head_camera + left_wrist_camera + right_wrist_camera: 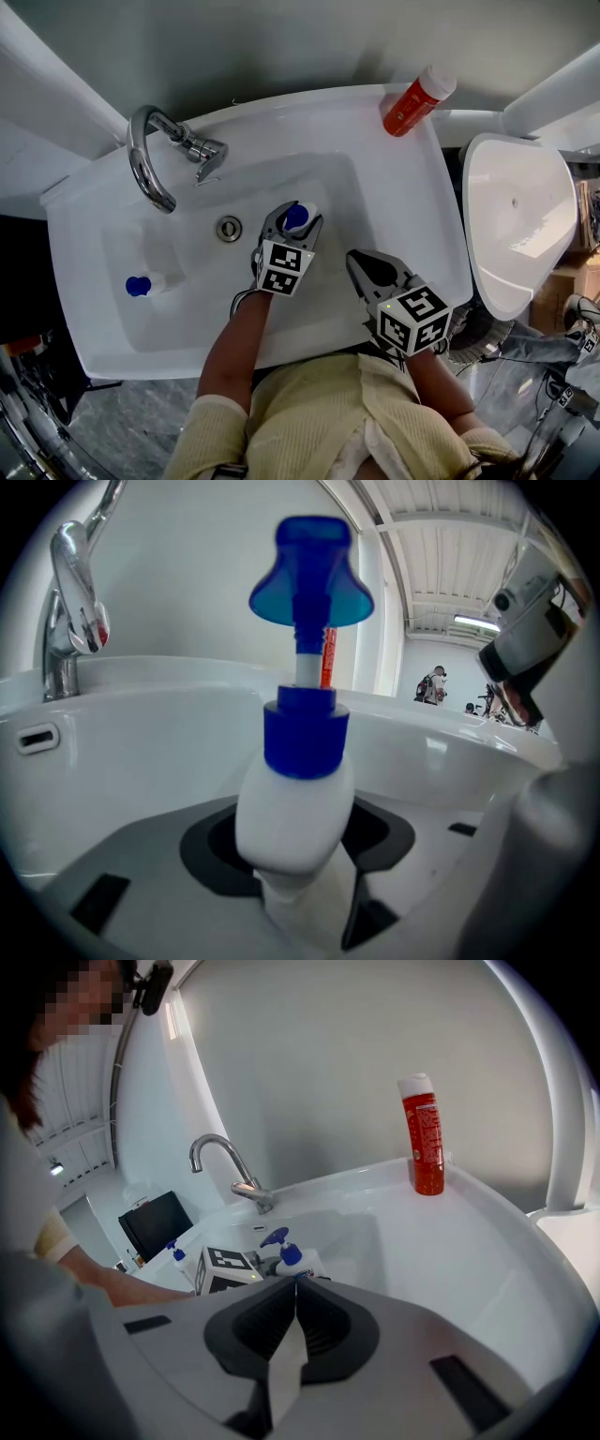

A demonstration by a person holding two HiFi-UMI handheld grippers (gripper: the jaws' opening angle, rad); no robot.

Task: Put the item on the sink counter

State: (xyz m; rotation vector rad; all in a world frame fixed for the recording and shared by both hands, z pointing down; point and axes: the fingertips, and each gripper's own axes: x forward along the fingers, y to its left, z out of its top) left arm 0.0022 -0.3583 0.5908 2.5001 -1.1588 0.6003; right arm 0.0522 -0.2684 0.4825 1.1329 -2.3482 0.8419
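A white pump bottle point(298, 217) with a blue pump head stands upright inside the basin, near its right wall. My left gripper point(295, 225) reaches into the basin and has this bottle point(295, 808) deep between its jaws, which stand wide; dark pad shows on either side of the bottle's body, and I see no squeeze on it. The bottle's base is hidden behind the jaws. My right gripper point(354, 259) hovers over the front right of the sink counter point(412, 216), shut and empty. The right gripper view shows the bottle point(286, 1255) next to the left gripper's marker cube point(225, 1265).
A chrome faucet point(150, 159) rises at the back left, and the drain point(229, 228) lies left of the bottle. A second small pump bottle point(145, 284) stands on the left counter. A red bottle point(417, 101) stands at the back right corner. A white toilet point(516, 216) is to the right.
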